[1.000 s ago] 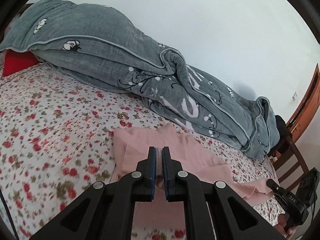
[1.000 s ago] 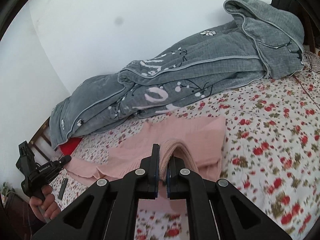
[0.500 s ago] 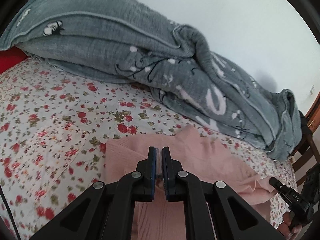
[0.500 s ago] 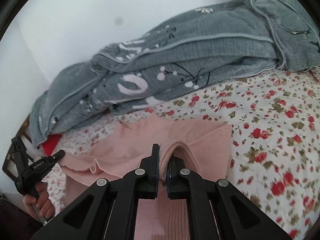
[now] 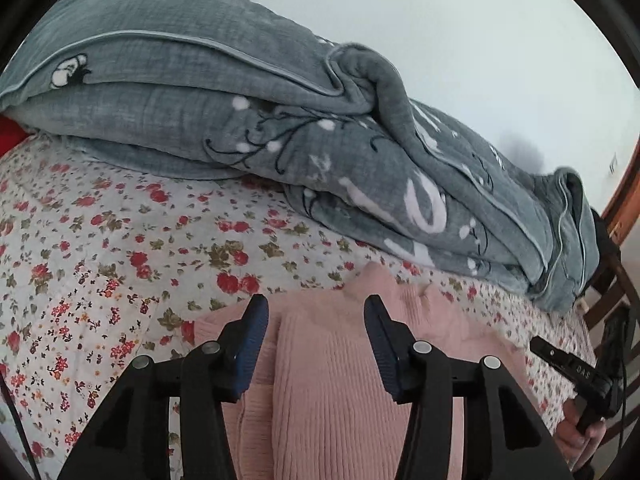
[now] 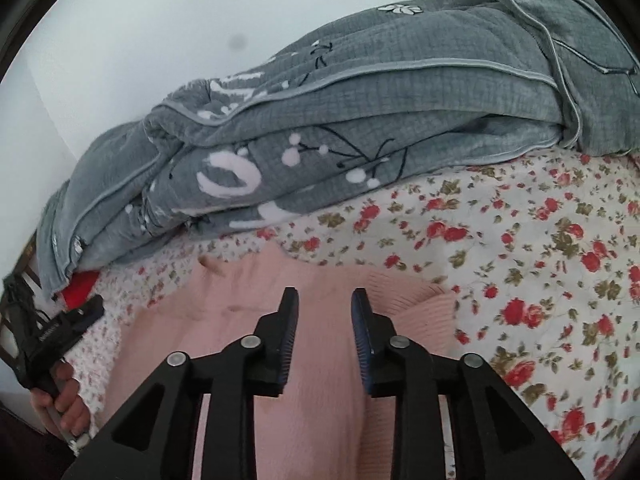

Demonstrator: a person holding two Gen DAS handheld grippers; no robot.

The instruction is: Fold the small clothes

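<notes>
Pink ribbed knit garment [image 5: 332, 392] seen lying flat on floral bedsheet [image 5: 100, 248], near grey quilt [image 5: 240, 128]. Judged soft, light, limp; best pinched at hem edge or corner. Left gripper [image 5: 316, 320] seen spread wide, nothing held. Right gripper [image 6: 324, 312] likewise parted, empty, above knit.

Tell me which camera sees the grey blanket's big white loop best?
The right wrist view: the white loop on the grey blanket sits sharp and whole, clear of any fold. In the left wrist view the same loop is stretched sideways, near a fold and softer.
</notes>
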